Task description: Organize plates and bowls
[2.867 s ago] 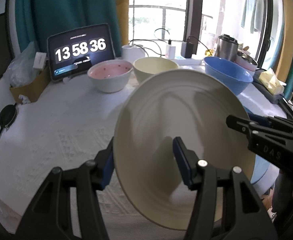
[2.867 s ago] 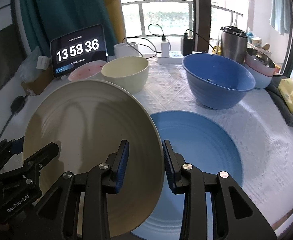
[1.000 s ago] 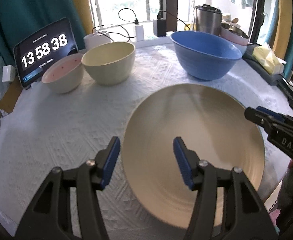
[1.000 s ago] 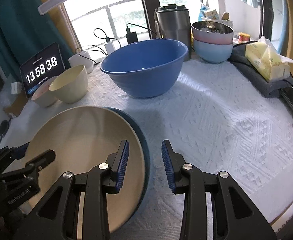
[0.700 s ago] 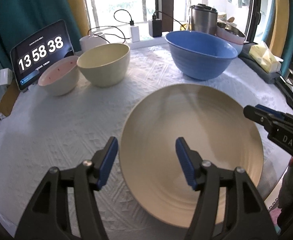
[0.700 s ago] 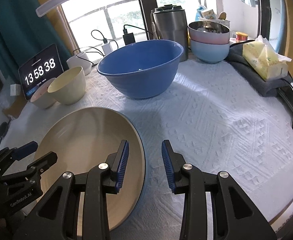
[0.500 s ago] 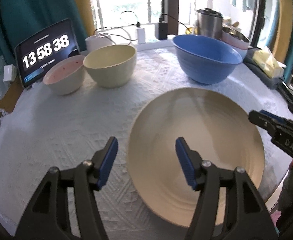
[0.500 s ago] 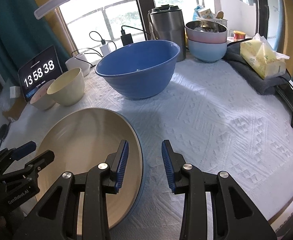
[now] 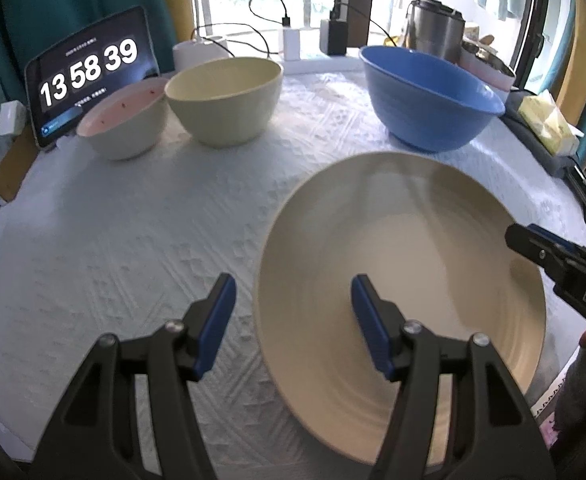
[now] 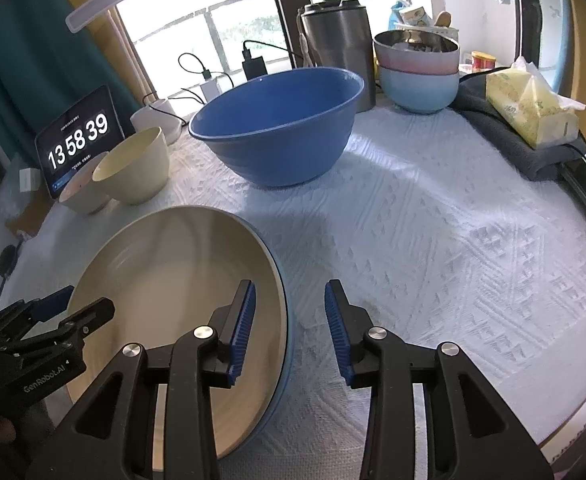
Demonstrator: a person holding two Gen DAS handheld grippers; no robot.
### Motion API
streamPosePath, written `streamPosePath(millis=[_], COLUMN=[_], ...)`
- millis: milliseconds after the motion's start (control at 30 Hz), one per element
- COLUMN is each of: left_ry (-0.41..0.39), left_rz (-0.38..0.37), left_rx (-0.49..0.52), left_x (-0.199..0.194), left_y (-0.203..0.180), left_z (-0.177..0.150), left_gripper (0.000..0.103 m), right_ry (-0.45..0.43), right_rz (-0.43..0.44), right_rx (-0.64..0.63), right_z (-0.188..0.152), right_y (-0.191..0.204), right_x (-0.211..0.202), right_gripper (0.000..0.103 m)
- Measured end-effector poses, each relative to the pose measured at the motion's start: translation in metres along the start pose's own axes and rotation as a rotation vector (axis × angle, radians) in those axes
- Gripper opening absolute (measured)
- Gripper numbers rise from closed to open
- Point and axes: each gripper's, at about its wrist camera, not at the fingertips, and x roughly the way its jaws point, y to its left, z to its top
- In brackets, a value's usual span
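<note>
My left tool (image 9: 293,316) has its blue pads apart. The rim of the cream plate (image 9: 413,264) sits between them, but the pads do not press on it. My right tool (image 10: 290,330) is apart too, and it is opening a little wider right now. The other side of the plate's rim is between those pads, with a gap on each side, so nothing is gripped.

The cream plate lies on top of a blue plate (image 10: 284,364). I can only see a thin blue edge under it in the right wrist view. Both plates rest on the white cloth (image 10: 433,240) that covers the worktop, close to me.

Behind the plates stands a big blue bowl (image 9: 429,100). To its left are a cream bowl (image 9: 225,100) and a pink bowl (image 9: 127,124), touching each other. A tablet (image 9: 89,76) with clock numbers stands behind the pink bowl. On the far right there is a stack of small bowls (image 10: 417,72) next to a metal pot (image 10: 337,48), and a yellow tissue pack (image 10: 533,108) lies on a grey towel (image 10: 521,152).
</note>
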Motion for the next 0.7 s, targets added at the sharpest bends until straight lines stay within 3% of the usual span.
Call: streamPosePath(millis=[233,300,700], left_ry=[-0.008,-0.010,0.011], left_rz=[-0.051,-0.067,-0.165], left_rx=[-0.016,-0.027,-0.108], left_x=[0.007,0.008,0.016], left_y=[0.001,0.002,0.012], left_z=[-0.001,-0.001,-0.003], left_gripper=[0.062,0.062,0.071], right_ry=[0.038,0.048,0.073], right_rz=[0.005,0.015,0.099], right_rx=[0.005,0.012,0.089], right_z=[-0.003,-0.003,-0.006], right_y=[0.000,0.000,0.000], right_x=[0.013,0.015,0.024], right_gripper=[0.039,0.047,0.058])
